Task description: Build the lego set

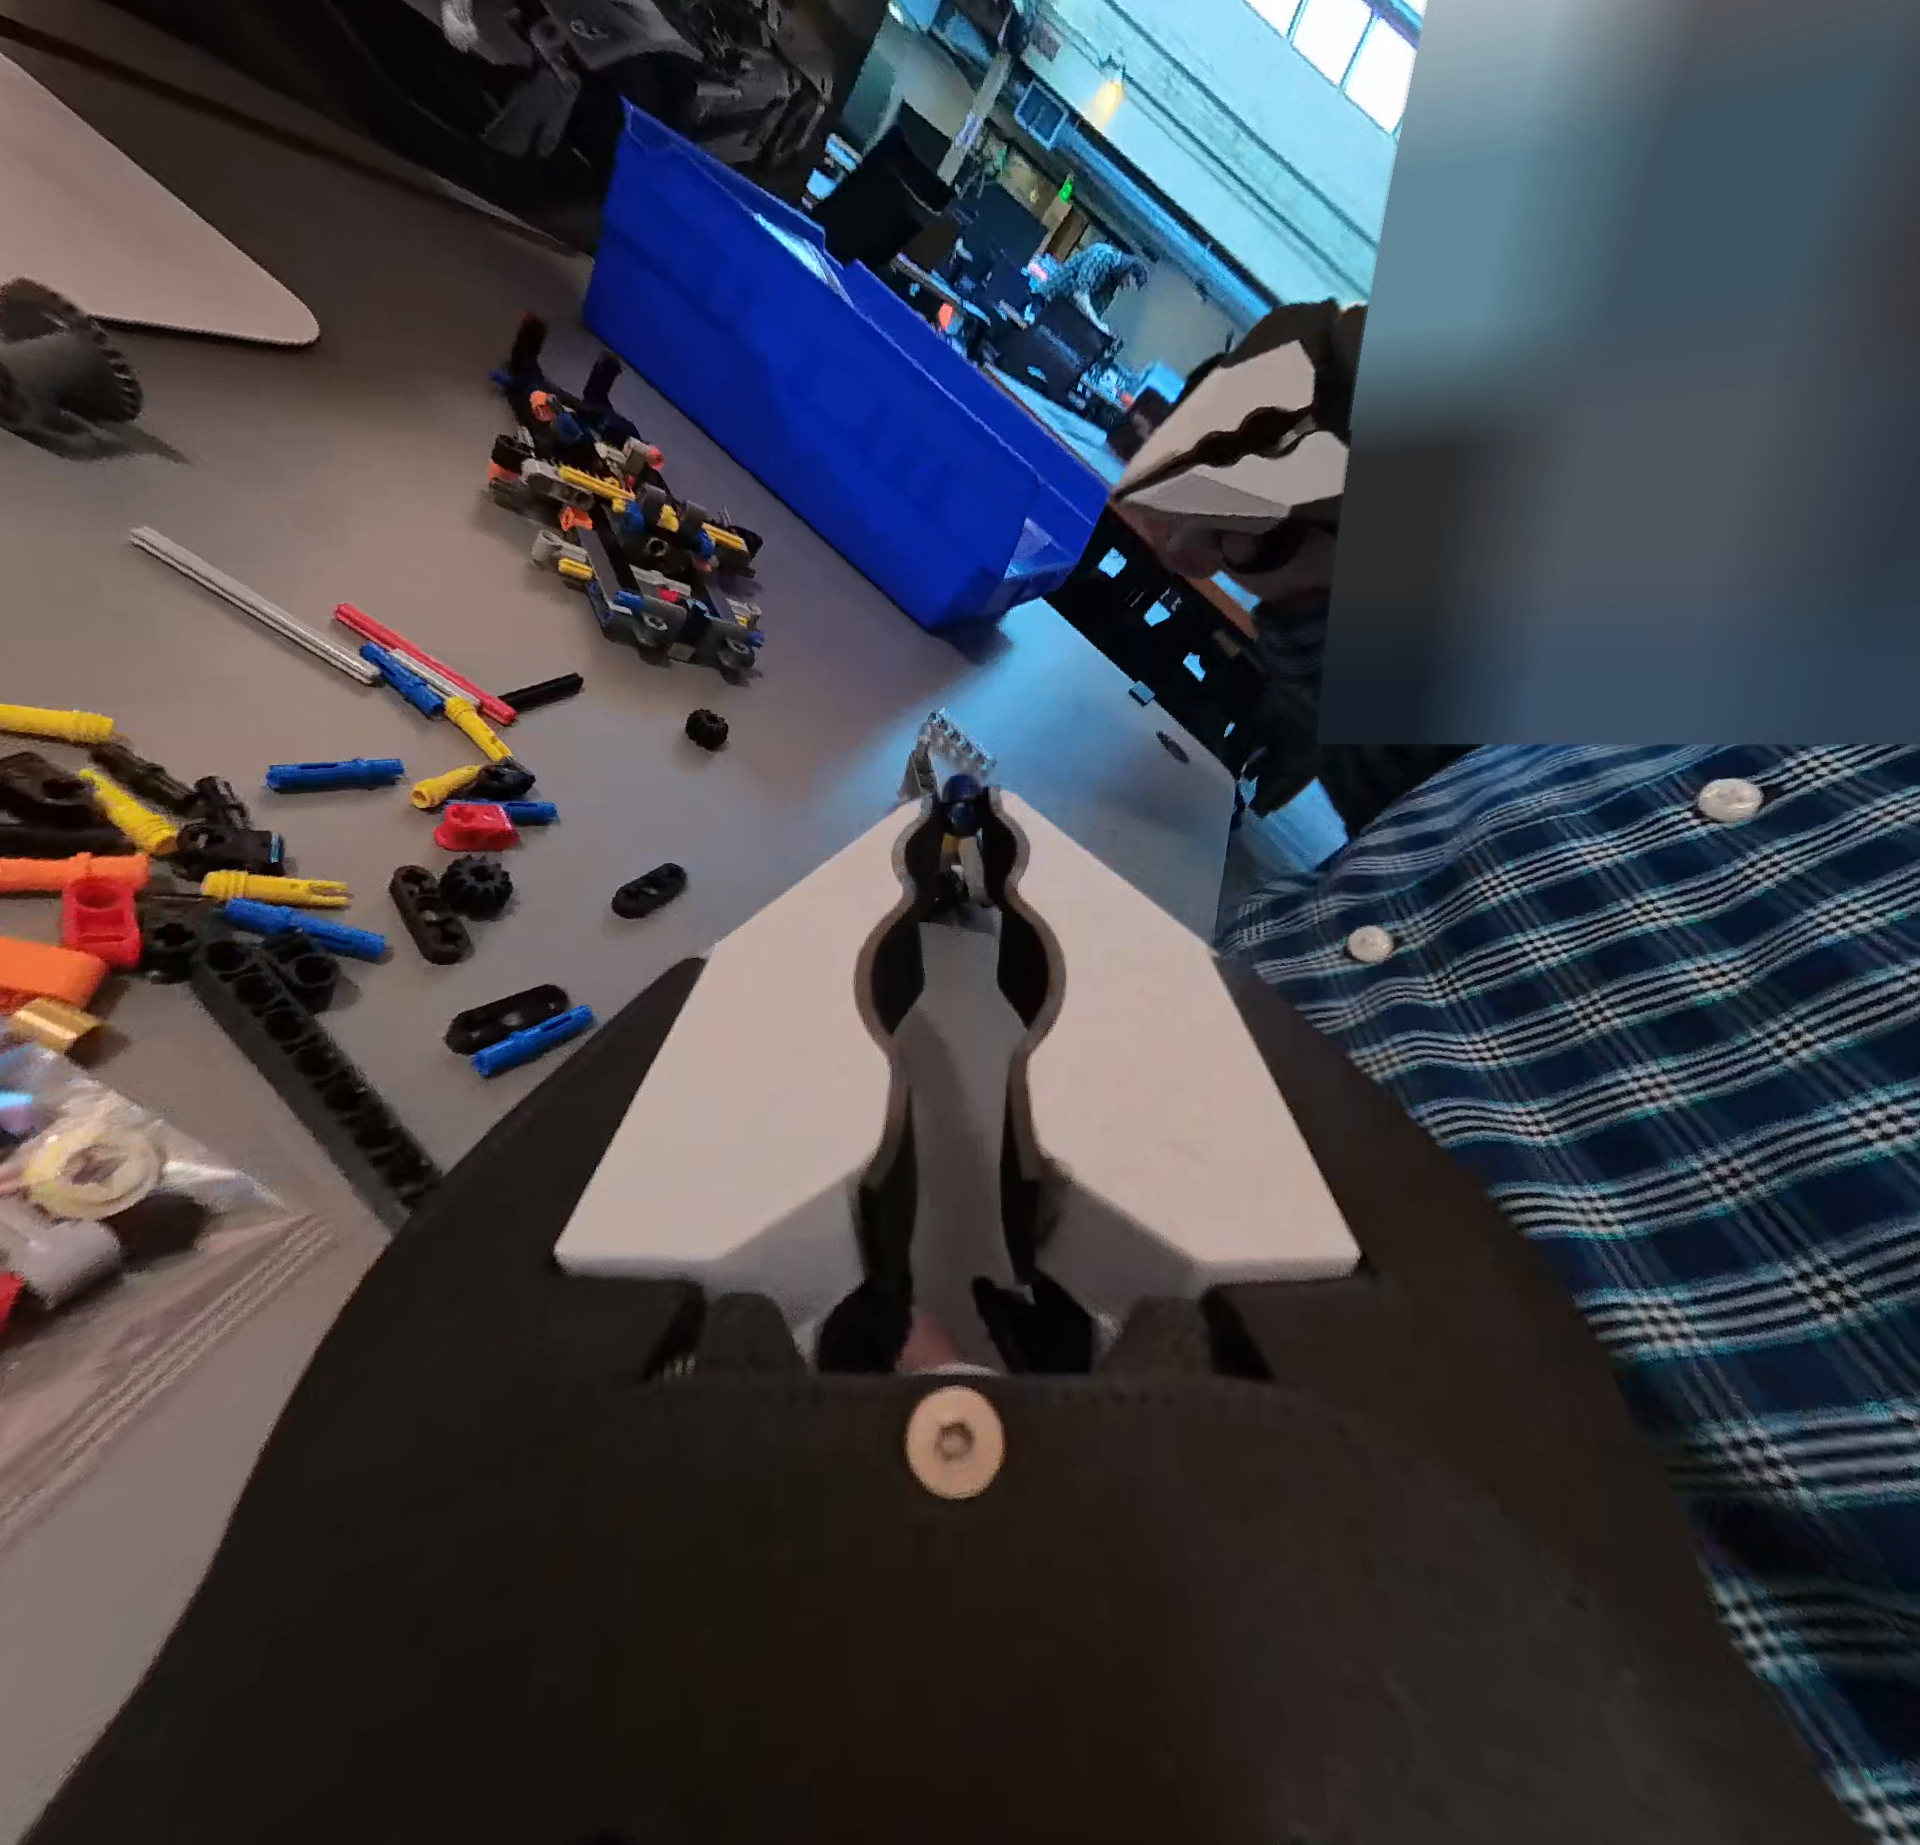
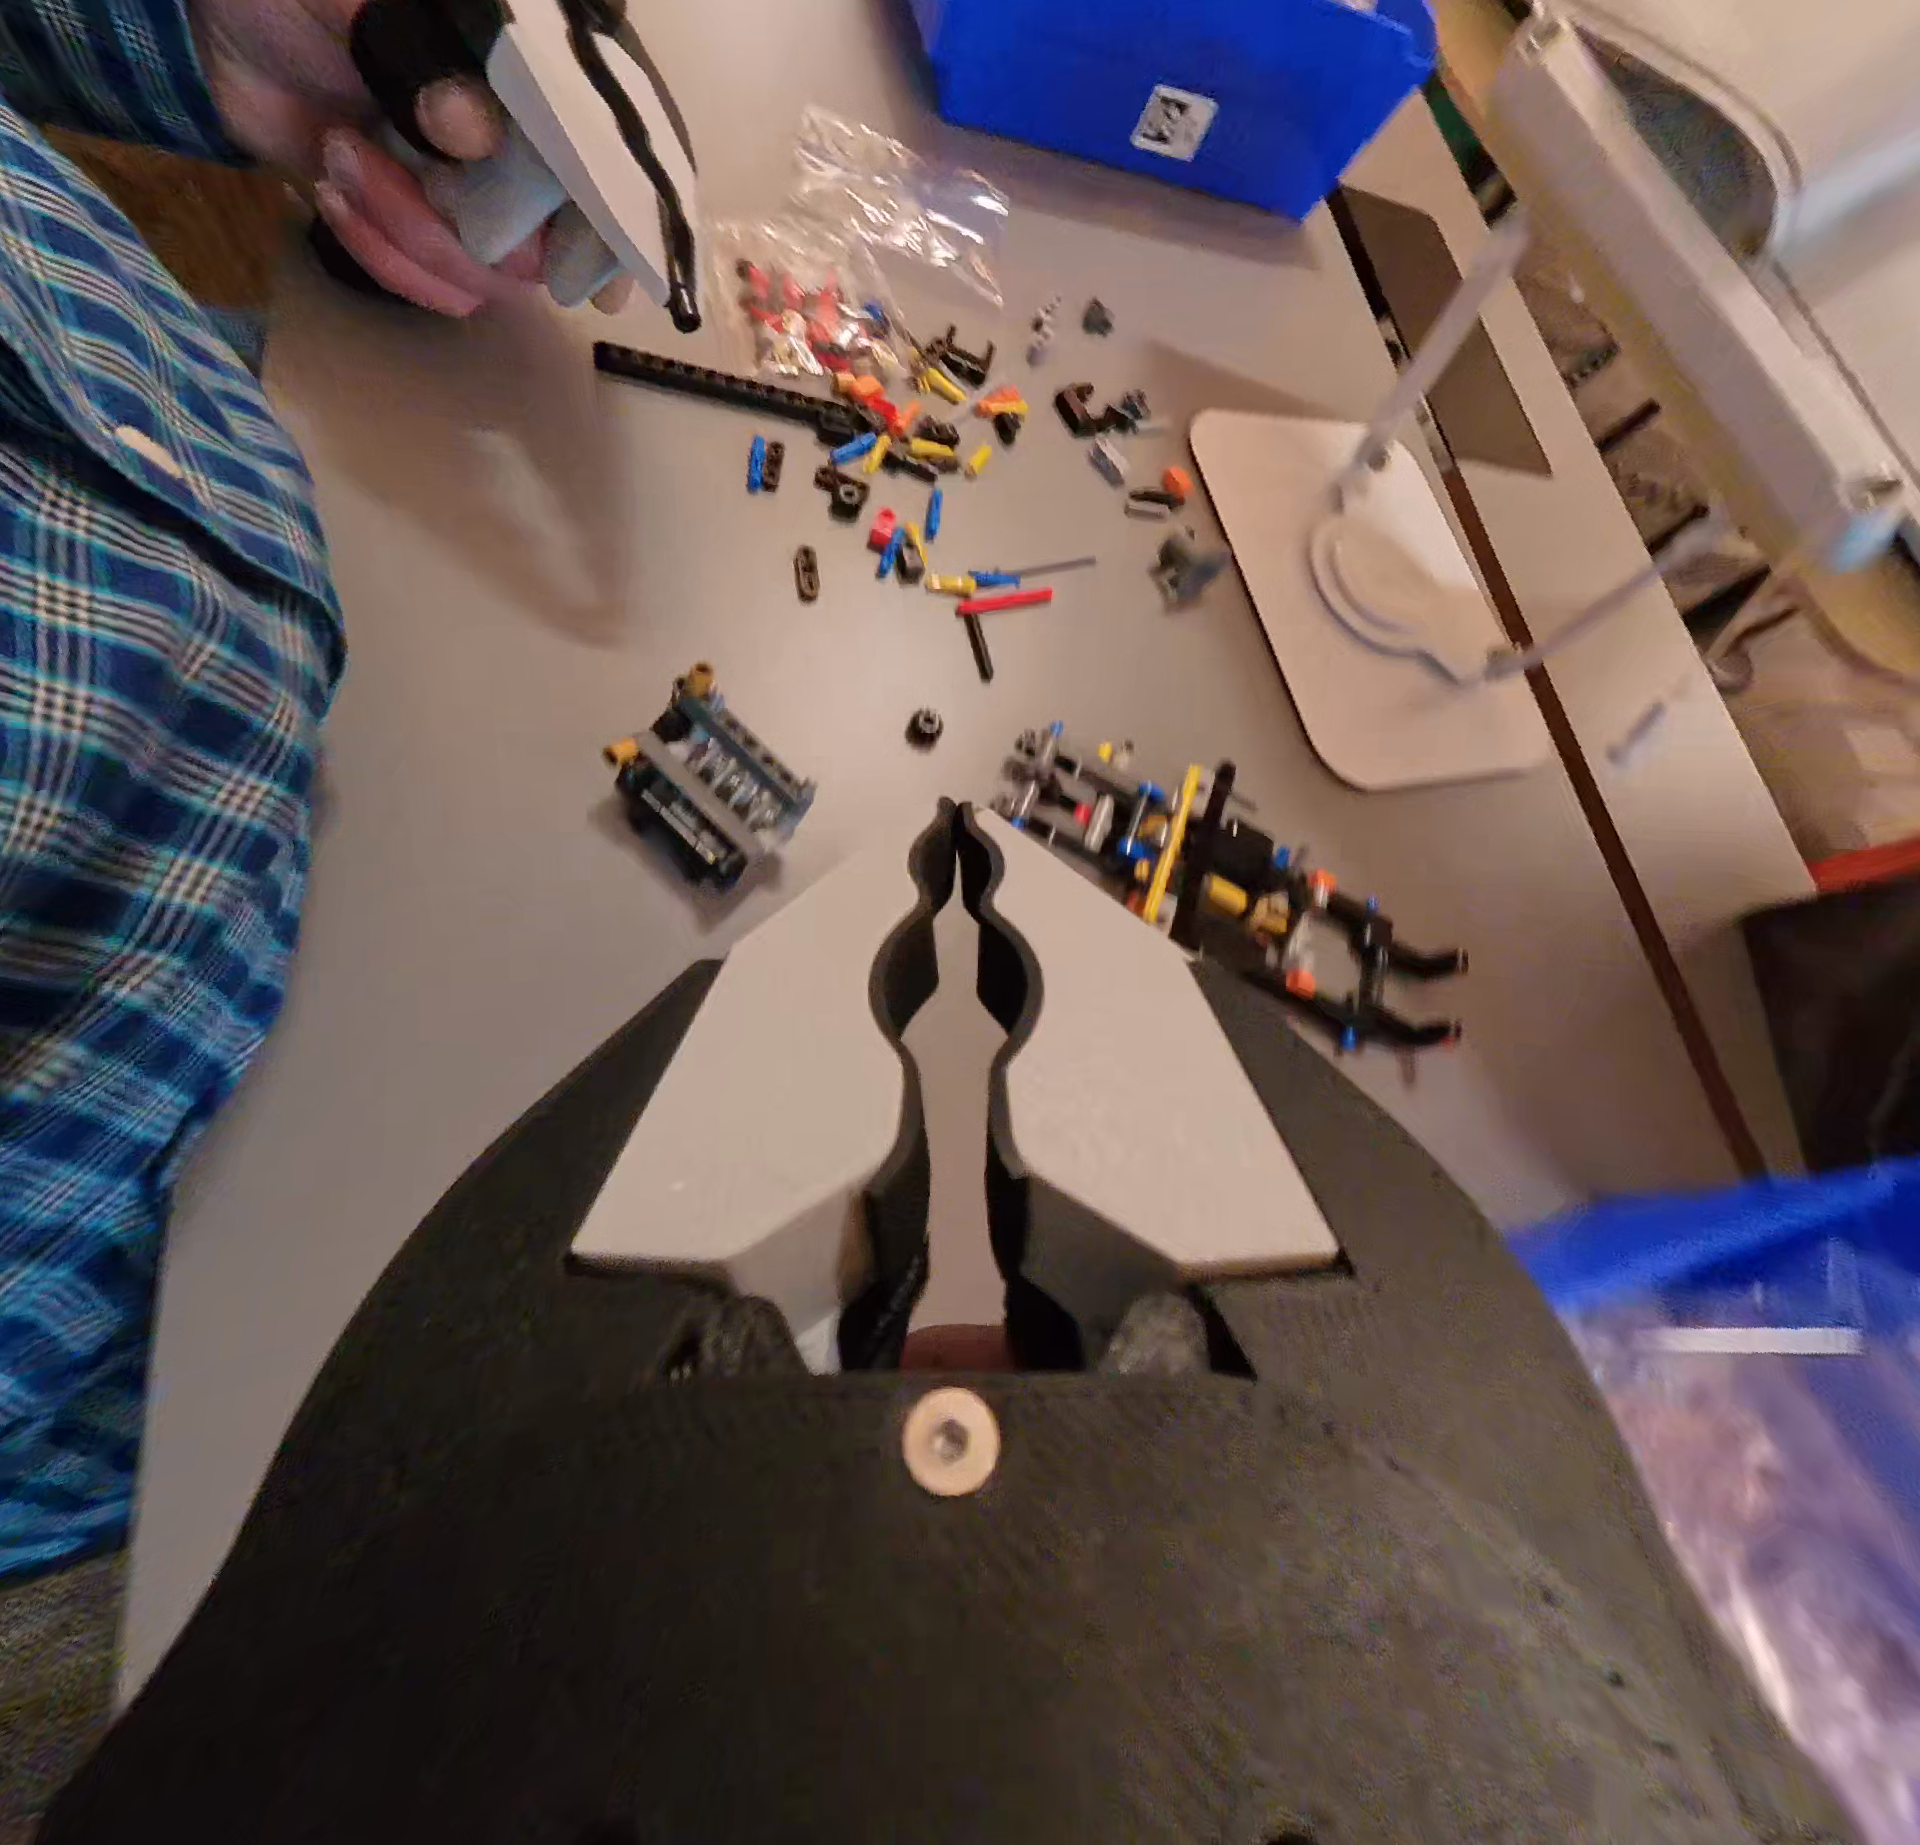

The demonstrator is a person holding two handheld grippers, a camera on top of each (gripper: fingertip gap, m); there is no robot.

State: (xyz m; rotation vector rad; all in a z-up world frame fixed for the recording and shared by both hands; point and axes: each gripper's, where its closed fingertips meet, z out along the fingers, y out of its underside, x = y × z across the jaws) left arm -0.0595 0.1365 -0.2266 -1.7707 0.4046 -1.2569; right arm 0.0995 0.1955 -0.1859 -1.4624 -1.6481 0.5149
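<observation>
The left gripper is clamped on a small lego piece with a blue round part, and a light grey bit of it sticks out beyond the fingertips. Only the left wrist view shows this piece; in the right wrist view the left gripper is seen from the side, high above the grey table, and the piece cannot be made out there. The right gripper has its tips together with nothing between them.

The right wrist view alone shows a small grey and black engine-like block standing on the table, left of the long chassis assembly. The left wrist view shows the chassis assembly beside the blue bin, with loose pins and beams spread to the left.
</observation>
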